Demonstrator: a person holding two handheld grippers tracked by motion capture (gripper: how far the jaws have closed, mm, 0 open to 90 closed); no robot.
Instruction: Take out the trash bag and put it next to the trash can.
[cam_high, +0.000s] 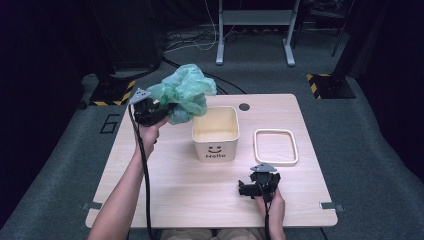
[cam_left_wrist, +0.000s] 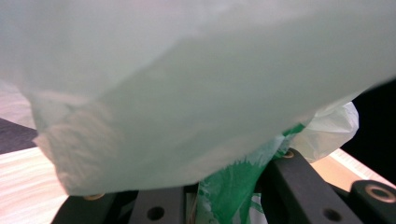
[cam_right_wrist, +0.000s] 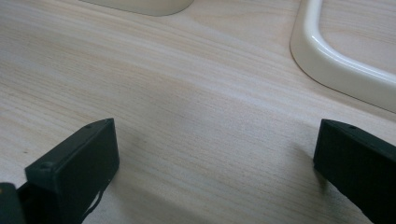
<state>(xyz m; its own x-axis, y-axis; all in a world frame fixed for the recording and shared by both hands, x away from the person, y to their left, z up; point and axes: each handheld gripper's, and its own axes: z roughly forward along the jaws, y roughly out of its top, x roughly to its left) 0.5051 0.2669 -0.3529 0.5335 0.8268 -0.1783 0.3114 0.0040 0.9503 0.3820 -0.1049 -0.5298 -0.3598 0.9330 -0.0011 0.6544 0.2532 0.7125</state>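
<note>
Left gripper is clamped on a green bag, held up beside the bin; lining it is not yet done. Right gripper rests wide open on the table, near the rim ring

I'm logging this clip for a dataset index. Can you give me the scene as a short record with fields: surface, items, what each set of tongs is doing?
surface: light wooden table
held item: crumpled green plastic bag, raised beside the bin's rear left corner
left tongs: shut on the bag, a fold of it between the jaws
right tongs: open, nothing between the jaws, low over the table near its front edge
bin: cream square bin with a smiley and "Hello" on its front, upright, no bag in it
ring: cream rectangular frame lying flat to the right of the bin
</note>
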